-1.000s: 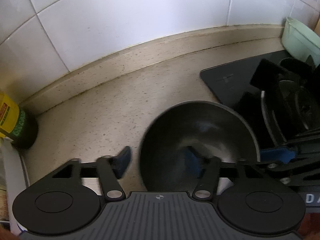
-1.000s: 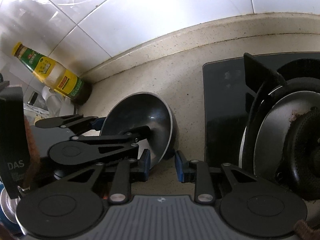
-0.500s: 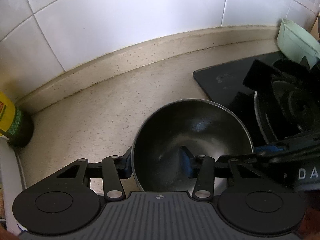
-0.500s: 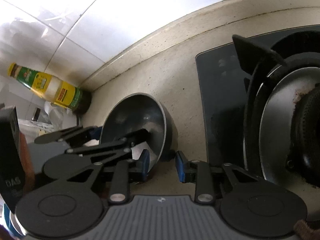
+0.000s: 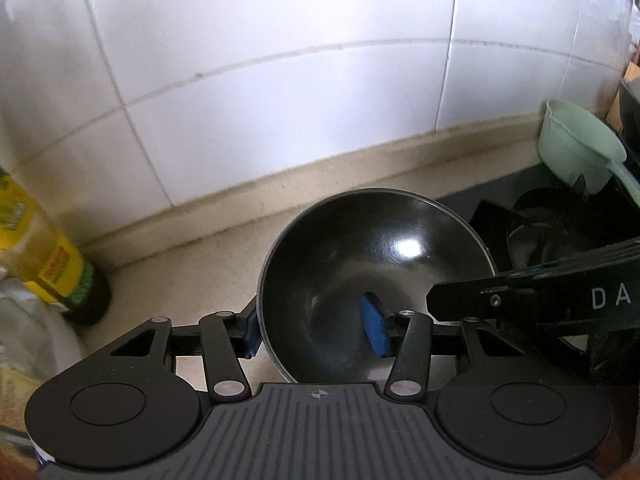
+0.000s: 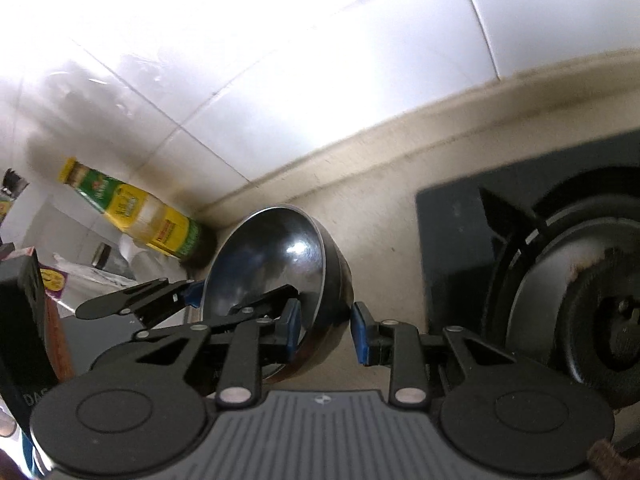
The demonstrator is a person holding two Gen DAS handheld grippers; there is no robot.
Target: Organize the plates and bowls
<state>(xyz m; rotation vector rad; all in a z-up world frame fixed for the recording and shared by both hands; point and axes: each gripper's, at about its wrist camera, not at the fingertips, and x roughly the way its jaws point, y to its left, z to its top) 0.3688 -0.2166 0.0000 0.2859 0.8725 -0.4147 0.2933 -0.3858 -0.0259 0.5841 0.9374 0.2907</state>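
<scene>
A glossy black bowl (image 5: pixel 380 248) hangs a little above the beige counter (image 5: pixel 180 276), tilted toward me. My left gripper (image 5: pixel 312 332) is shut on its left wall, one blue pad outside the rim and the other inside the bowl. From the right, my right gripper (image 5: pixel 520 276) reaches the bowl's opposite rim. In the right wrist view the bowl (image 6: pixel 272 252) has its near wall between the pads of my right gripper (image 6: pixel 326 330), which is shut on it. My left gripper (image 6: pixel 240 294) clamps the far side there.
A yellow-and-green bottle (image 5: pixel 52 264) (image 6: pixel 140 220) stands at the left against the white tiled wall (image 5: pixel 280 100). A black gas stove (image 6: pixel 580 280) (image 5: pixel 560 232) with its burner grate lies to the right. A mint green scoop (image 5: pixel 576 148) rests beyond it.
The left jaws closed from wide apart onto the bowl's wall. Both grippers then rose with the bowl, and the views tipped up to show more wall.
</scene>
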